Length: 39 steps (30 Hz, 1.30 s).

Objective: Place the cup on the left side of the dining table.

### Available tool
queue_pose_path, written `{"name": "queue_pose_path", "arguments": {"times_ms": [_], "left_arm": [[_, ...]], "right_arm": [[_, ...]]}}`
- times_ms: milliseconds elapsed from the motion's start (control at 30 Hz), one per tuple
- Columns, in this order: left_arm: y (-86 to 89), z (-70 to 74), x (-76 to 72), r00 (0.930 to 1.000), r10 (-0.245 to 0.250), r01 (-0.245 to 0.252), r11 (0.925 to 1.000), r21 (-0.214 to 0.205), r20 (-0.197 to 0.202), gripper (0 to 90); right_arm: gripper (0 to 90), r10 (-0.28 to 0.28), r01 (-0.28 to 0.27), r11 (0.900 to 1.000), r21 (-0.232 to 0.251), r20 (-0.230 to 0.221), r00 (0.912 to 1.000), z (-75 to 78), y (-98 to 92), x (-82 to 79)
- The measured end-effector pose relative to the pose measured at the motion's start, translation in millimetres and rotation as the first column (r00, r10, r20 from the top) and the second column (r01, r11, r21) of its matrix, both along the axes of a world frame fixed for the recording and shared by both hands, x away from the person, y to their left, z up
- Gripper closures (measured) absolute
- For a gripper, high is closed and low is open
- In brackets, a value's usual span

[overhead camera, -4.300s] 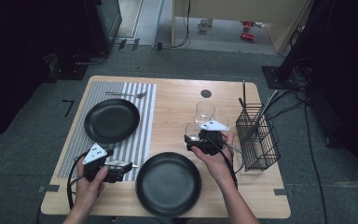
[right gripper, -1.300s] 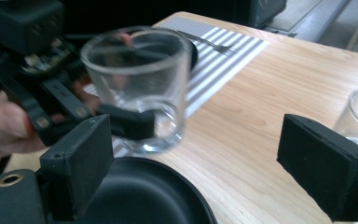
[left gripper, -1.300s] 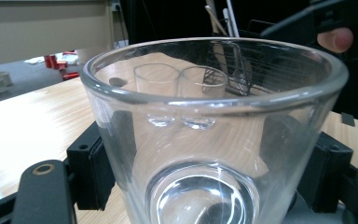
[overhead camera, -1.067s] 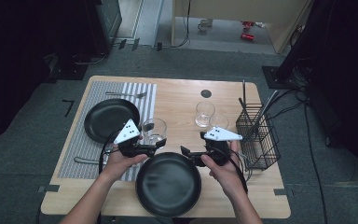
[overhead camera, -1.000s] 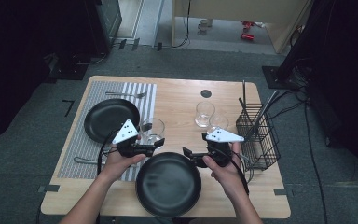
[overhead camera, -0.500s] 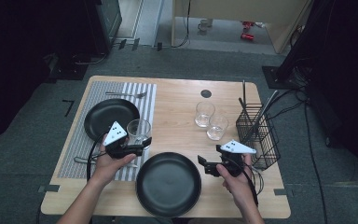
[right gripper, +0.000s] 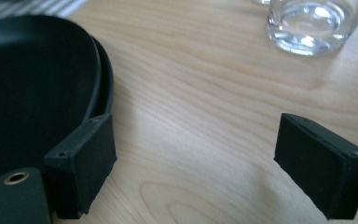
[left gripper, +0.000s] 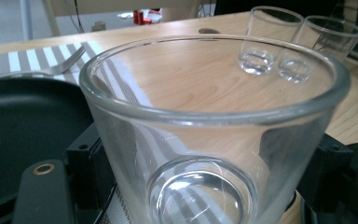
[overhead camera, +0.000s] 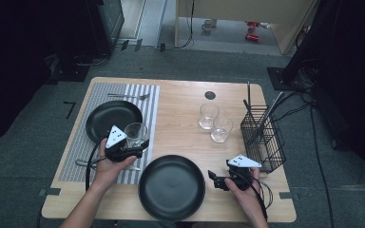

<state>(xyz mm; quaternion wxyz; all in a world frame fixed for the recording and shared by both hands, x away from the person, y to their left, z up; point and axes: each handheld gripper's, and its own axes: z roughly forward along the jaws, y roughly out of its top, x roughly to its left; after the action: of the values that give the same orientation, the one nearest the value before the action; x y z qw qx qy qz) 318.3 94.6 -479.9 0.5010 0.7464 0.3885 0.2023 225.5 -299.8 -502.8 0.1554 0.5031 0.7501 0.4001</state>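
1. The table point(overhead camera: 180, 102) is light wood, rectangular, with a small dark round disc point(overhead camera: 210, 95) set into it near the far edge.
2. A grey-and-white striped mat point(overhead camera: 83, 137) covers the left part of the table. A black plate point(overhead camera: 111, 118) sits on it, with a fork point(overhead camera: 128, 96) beyond the plate near the far edge and another piece of cutlery point(overhead camera: 83, 163) at the near end of the mat.
3. A second black plate point(overhead camera: 171, 186) lies on bare wood near the front edge, between the two hands.
4. The left gripper point(overhead camera: 129, 151) holds a clear glass point(overhead camera: 135, 133) upright over the mat's right edge, just beside the far plate. In the left gripper view the glass point(left gripper: 214, 140) stands between the jaws, which press on its sides.
5. The right gripper point(overhead camera: 217, 179) hangs low over bare wood just right of the near plate, its jaws spread wide with nothing between them, as the right gripper view point(right gripper: 193, 172) shows.
6. Two more clear glasses point(overhead camera: 215, 122) stand side by side, right of the table's middle.
7. A black wire basket point(overhead camera: 262, 137) holding utensils stands at the right edge.
8. The floor around is grey carpet point(overhead camera: 28, 156), with cables point(overhead camera: 313, 142) trailing on the right, dark equipment on both sides, and a lighter floor point(overhead camera: 228, 28) beyond, where red objects point(overhead camera: 253, 31) lie.
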Motion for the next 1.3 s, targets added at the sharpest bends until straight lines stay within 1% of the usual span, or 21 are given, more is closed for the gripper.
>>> {"name": "queue_pose_path", "arguments": {"times_ms": [33, 100, 267, 367, 400, 467, 500, 600, 633, 700, 733, 867, 900, 967, 1033, 1200, 1300], "left_arm": [[-0.1, -1.2, 0.0, 1.0, 0.003, -0.003, 1.0, 0.009, -0.002, 21.4], [-0.4, -3.4, 0.1, 0.9999, 0.006, -0.006, 0.9999, 0.01, -0.015, 21.4], [-2.0, -8.9, 1.5, 0.9992, 0.015, -0.014, 0.9993, 0.034, -0.038, 21.4], [-3.7, -11.3, 3.1, 0.9985, 0.021, -0.019, 0.9987, 0.047, -0.049, 21.4], [-3.9, -11.7, 3.4, 0.9985, 0.022, -0.019, 0.9985, 0.051, -0.05, 21.4], [-4.4, -12.7, 4.4, 0.9978, 0.026, -0.022, 0.998, 0.059, -0.06, 21.4], [-4.7, -13.5, 5.1, 0.9975, 0.027, -0.023, 0.9978, 0.062, -0.065, 21.4], [-5.7, -15.7, 6.7, 0.9965, 0.04, -0.034, 0.9954, 0.089, -0.073, 21.3], [-5.3, -16.7, 7.8, 0.9958, 0.047, -0.039, 0.9946, 0.097, -0.078, 21.3], [-4.6, -17.6, 8.5, 0.995, 0.052, -0.043, 0.9938, 0.102, -0.085, 21.3], [-4.6, -17.6, 8.5, 0.995, 0.052, -0.043, 0.9938, 0.102, -0.085, 21.3], [-4.8, -19.6, 9.9, 0.994, 0.062, -0.05, 0.9909, 0.125, -0.09, 21.3], [-4.9, -20.0, 10.4, 0.9934, 0.064, -0.052, 0.9907, 0.126, -0.095, 21.2], [-5.9, -20.7, 12.0, 0.9927, 0.064, -0.05, 0.9903, 0.129, -0.103, 21.2], [-7.4, -20.5, 13.2, 0.9927, 0.064, -0.049, 0.9888, 0.141, -0.102, 21.2], [-10.5, -21.1, 15.2, 0.9918, 0.081, -0.066, 0.9868, 0.148, -0.099, 21.1], [-11.8, -21.4, 15.2, 0.9926, 0.079, -0.063, 0.9855, 0.157, -0.093, 21.0]], "right_arm": [[12.7, 0.001, -0.002, 1.0, -0.009, -0.001, 1.0, -1.8, -1.2, -1.3], [12.8, -0.001, 0.001, 0.9999, -0.016, -0.008, 1.0, -4.7, -3.1, -4.0], [13.1, -0.003, 0.002, 0.9995, -0.031, -0.019, 0.9998, -12.3, -5.3, -10.2], [13.1, 0.006, -0.007, 0.9978, -0.066, -0.022, 0.9997, -17.6, -3.9, -13.7], [13.0, 0.006, -0.007, 0.9971, -0.075, -0.018, 0.9998, -19.2, -3.8, -15.3], [13.0, 0.003, -0.004, 0.9969, -0.078, -0.013, 0.9999, -19.6, -5.5, -17.4], [13.0, -0.007, 0.006, 0.9969, -0.078, -0.013, 0.9999, -19.6, -8.6, -18.9], [13.0, -0.015, 0.015, 0.9961, -0.087, -0.005, 0.9999, -20.4, -11.4, -21.0], [13.0, -0.018, 0.018, 0.9948, -0.101, 0.005, 0.9998, -21.2, -12.9, -23.6], [13.0, -0.017, 0.018, 0.9928, -0.118, 0.01, 0.9998, -21.7, -13.5, -26.1], [13.0, -0.017, 0.018, 0.9928, -0.118, 0.01, 0.9998, -21.7, -13.5, -26.1], [12.9, -0.014, 0.016, 0.9905, -0.136, 0.015, 0.9998, -22.1, -15.9, -27.7], [12.2, -0.02, 0.023, 0.9887, -0.148, 0.016, 0.9997, -22.2, -16.4, -27.8], [12.1, -0.033, 0.035, 0.988, -0.15, 0.017, 0.9993, -22.3, -18.8, -27.3], [12.1, -0.041, 0.042, 0.988, -0.149, 0.015, 0.9991, -22.3, -20.7, -27.5], [11.8, -0.041, 0.043, 0.988, -0.149, 0.015, 0.999, -22.5, -23.6, -28.7], [11.7, -0.042, 0.044, 0.9878, -0.149, 0.015, 0.999, -22.5, -23.7, -28.8]]}}
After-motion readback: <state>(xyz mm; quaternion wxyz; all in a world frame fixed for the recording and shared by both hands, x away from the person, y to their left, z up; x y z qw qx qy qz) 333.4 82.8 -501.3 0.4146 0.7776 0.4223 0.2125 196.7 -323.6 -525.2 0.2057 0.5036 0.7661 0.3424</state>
